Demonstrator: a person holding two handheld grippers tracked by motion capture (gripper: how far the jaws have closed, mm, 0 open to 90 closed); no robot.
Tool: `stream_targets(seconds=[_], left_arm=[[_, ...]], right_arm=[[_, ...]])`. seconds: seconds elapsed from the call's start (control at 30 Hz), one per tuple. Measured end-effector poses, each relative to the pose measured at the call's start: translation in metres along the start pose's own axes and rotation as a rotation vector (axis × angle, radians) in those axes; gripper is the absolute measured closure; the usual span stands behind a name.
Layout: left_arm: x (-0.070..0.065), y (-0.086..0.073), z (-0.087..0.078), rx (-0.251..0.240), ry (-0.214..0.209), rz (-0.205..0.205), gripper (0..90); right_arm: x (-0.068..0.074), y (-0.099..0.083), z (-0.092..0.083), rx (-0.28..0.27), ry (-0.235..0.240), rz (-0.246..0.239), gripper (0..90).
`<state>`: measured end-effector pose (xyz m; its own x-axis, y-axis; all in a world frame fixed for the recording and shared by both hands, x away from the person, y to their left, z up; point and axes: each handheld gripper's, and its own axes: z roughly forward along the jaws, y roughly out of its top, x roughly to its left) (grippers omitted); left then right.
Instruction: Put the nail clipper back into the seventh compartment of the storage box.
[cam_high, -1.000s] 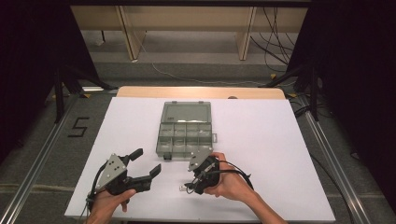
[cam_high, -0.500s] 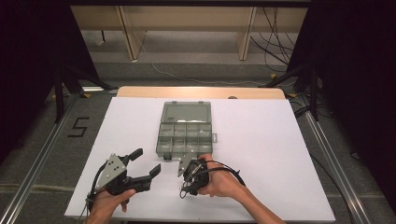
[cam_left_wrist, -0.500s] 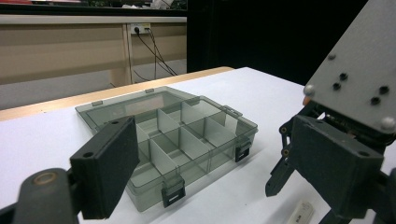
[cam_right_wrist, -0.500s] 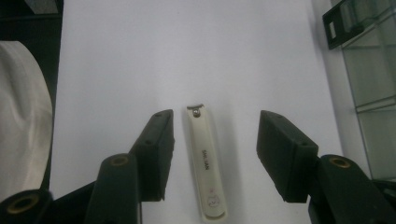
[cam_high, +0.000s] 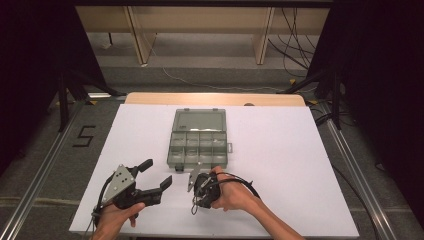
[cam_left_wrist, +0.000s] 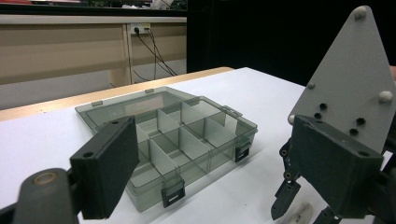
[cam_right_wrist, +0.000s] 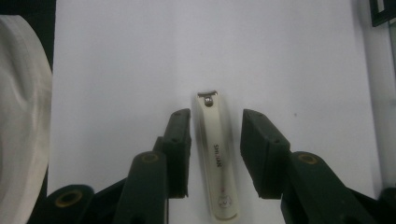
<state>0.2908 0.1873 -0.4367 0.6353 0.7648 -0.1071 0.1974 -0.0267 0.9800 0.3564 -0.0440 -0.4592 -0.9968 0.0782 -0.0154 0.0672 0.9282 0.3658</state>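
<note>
A cream nail clipper lies flat on the white table, lengthwise between the jaws of my right gripper. Those jaws have just been closing. A narrow gap still shows on each side of the clipper, so the pads do not press on it. In the high view the right gripper points down at the table just in front of the organiser box. My left gripper hovers to its left, open with nothing between its jaws. From the left gripper I see the clipper's end under the right gripper's fingertip.
The clear grey organiser box stands open at the table's middle, lid laid back, its several compartments bare. White table surface stretches to the right and left. Dark curtains and cables lie beyond the table's far edge.
My right gripper has moved left and a little down over the nail clipper, and its jaws have narrowed around it. The left gripper has stayed where it was.
</note>
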Motion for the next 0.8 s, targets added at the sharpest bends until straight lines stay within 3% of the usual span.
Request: stream_targets(seconds=[0.27, 0.33, 0.5, 0.8], left_arm=[[-0.0001, 0.0002, -0.0003, 0.002, 0.001, 0.001, 15.6], [-0.0002, 0.0001, -0.0002, 0.002, 0.000, 0.000, 15.6], [-0.0002, 0.0001, -0.0002, -0.001, -0.001, 0.001, 15.6], [0.0003, 0.0000, 0.0001, -0.005, -0.003, 0.000, 15.6]], right_arm=[[-0.0002, 0.0006, 0.0042, 0.052, 0.024, -0.005, 71.4], [-0.0009, 0.0023, 0.0048, 0.058, 0.020, -0.029, 75.2], [0.0020, 0.0046, 0.0053, 0.078, 0.012, -0.028, 77.1], [-0.0018, 0.0026, -0.0006, 0.046, 0.006, 0.007, 77.2]])
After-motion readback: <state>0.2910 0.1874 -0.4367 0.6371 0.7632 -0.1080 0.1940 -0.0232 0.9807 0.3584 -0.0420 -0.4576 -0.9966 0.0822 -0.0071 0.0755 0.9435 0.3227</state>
